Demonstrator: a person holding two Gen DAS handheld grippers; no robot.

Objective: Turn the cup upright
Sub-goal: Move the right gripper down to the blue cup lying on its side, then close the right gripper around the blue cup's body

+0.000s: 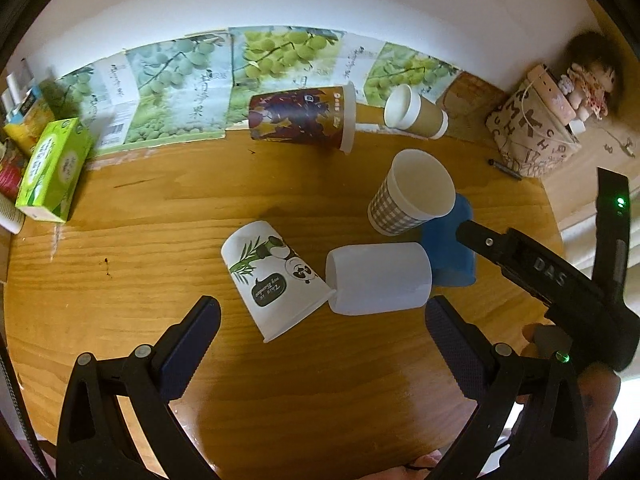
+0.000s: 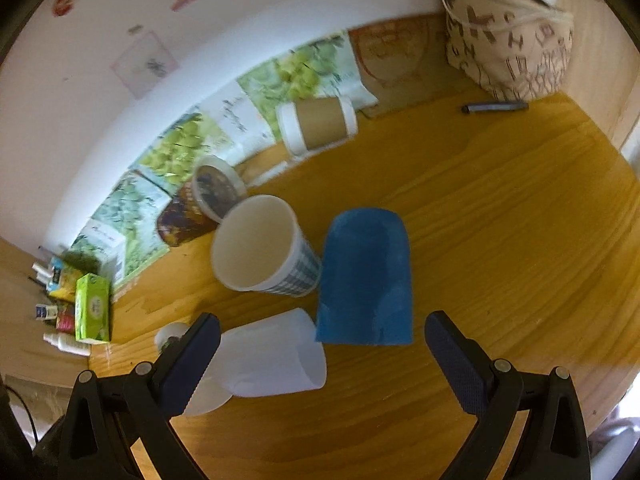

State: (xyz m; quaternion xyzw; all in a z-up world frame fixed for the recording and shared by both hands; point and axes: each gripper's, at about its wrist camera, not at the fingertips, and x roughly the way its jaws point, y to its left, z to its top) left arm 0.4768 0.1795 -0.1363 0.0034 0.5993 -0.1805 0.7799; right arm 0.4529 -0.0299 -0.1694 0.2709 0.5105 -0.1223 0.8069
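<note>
Left wrist view alone shows panda cup (image 1: 276,276) lying sideways, both grippers' fingers apart, blue cup (image 2: 366,276) inverted.

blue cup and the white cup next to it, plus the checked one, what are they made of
Blue cup: probably matte plastic; opaque, even color, no rolled rim visible.
White cup: likely frosted plastic; smooth, faintly translucent wall, no print.
Checked cup: most likely paper; printed gingham outside, plain white lining, rolled lip.
Neither open tool touches them.
</note>
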